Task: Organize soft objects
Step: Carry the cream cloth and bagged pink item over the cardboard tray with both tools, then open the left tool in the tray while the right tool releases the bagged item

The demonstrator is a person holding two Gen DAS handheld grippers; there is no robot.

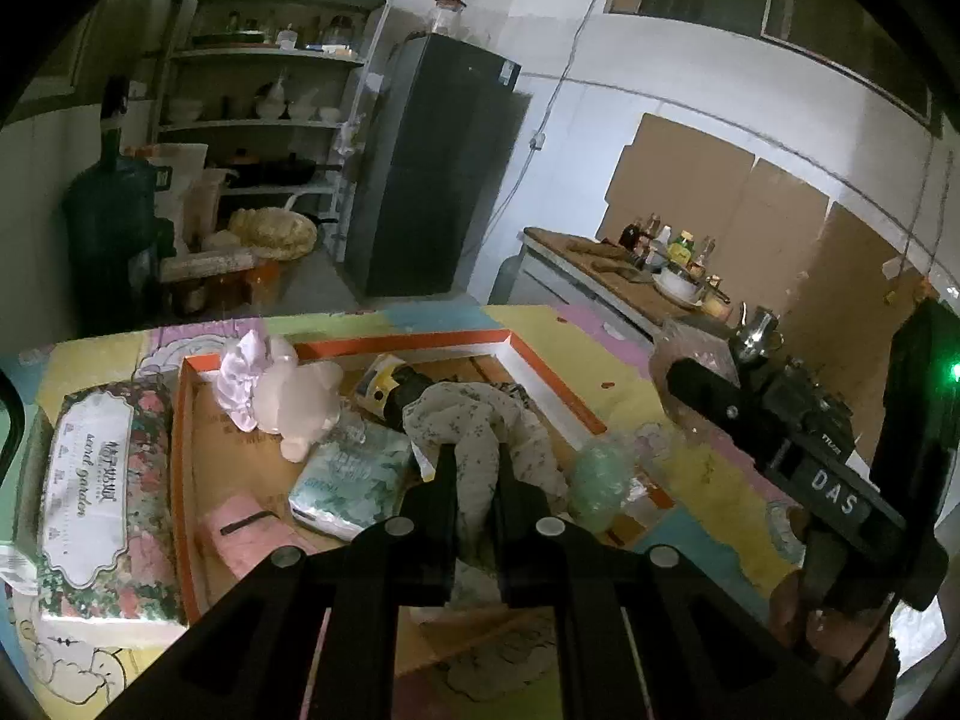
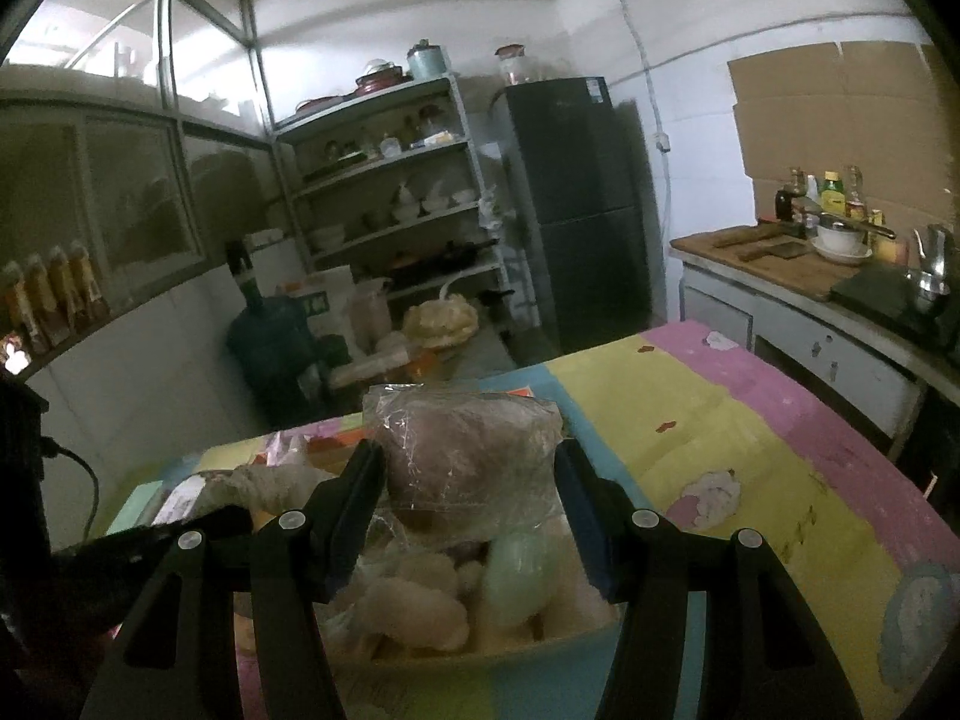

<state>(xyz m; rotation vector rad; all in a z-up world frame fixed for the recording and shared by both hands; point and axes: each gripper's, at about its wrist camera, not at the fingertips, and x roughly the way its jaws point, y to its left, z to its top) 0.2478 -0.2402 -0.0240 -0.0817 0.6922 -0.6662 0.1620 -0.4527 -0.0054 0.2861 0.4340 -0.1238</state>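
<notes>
My left gripper (image 1: pixel 474 462) is shut on a floral cream cloth (image 1: pixel 474 426) and holds it over a shallow cardboard box with an orange rim (image 1: pixel 414 341). In the box lie a white plush toy (image 1: pixel 300 402), a lilac satin piece (image 1: pixel 237 381), a teal tissue pack (image 1: pixel 351 477), a pink folded item (image 1: pixel 255 534) and a yellow-black item (image 1: pixel 387 387). My right gripper (image 2: pixel 471 474) holds a brownish soft item in a clear plastic bag (image 2: pixel 468 456) between its fingers, above a pale plush (image 2: pixel 414 600) and a green soft ball (image 2: pixel 516 576). The right gripper also shows in the left wrist view (image 1: pixel 780 444).
A floral tissue pack (image 1: pixel 99 504) lies left of the box on the pastel patchwork tablecloth (image 2: pixel 720 432). A green ball in plastic (image 1: pixel 600 477) sits at the box's right edge. Behind are a shelf rack (image 1: pixel 270 90), a dark fridge (image 1: pixel 432 168) and a kitchen counter (image 2: pixel 810 288).
</notes>
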